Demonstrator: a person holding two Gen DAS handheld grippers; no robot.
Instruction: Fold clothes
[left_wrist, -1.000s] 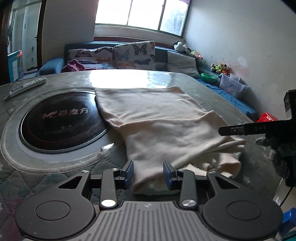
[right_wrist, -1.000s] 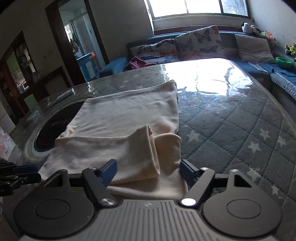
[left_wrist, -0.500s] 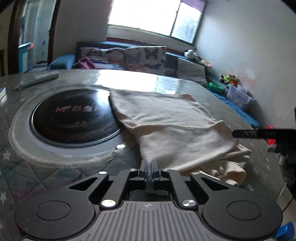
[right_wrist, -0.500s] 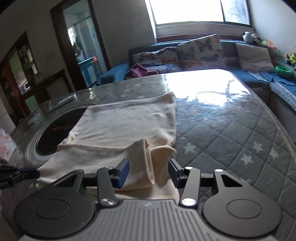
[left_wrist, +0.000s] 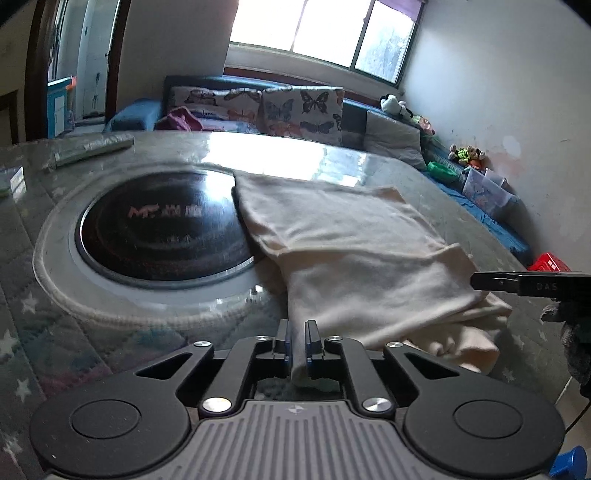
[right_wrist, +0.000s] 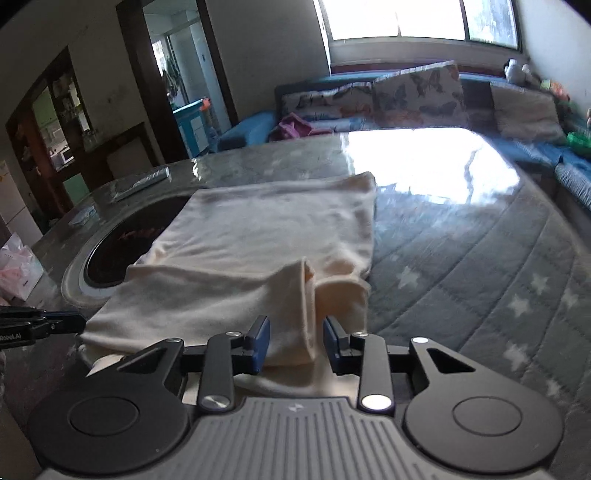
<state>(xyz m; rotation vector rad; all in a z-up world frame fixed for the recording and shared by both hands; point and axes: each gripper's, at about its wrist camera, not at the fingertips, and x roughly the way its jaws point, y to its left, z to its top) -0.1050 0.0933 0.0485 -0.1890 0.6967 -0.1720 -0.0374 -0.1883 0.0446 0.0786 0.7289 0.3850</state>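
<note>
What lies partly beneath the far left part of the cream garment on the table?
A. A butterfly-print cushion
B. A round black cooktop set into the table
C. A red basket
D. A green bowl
B: in the left wrist view the cream garment overlaps the right edge of the round black cooktop, which is set into the table.

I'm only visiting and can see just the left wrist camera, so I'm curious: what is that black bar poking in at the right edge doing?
Observer: That's the right gripper. Its jaws are closing, with a raised fold of the cream cloth between them, not yet pinched.
Operator: Is there anything low down beside the table, off to my left?
Observer: Yes, what looks like a pink and white bag sits below the table edge, outside your view.
</note>
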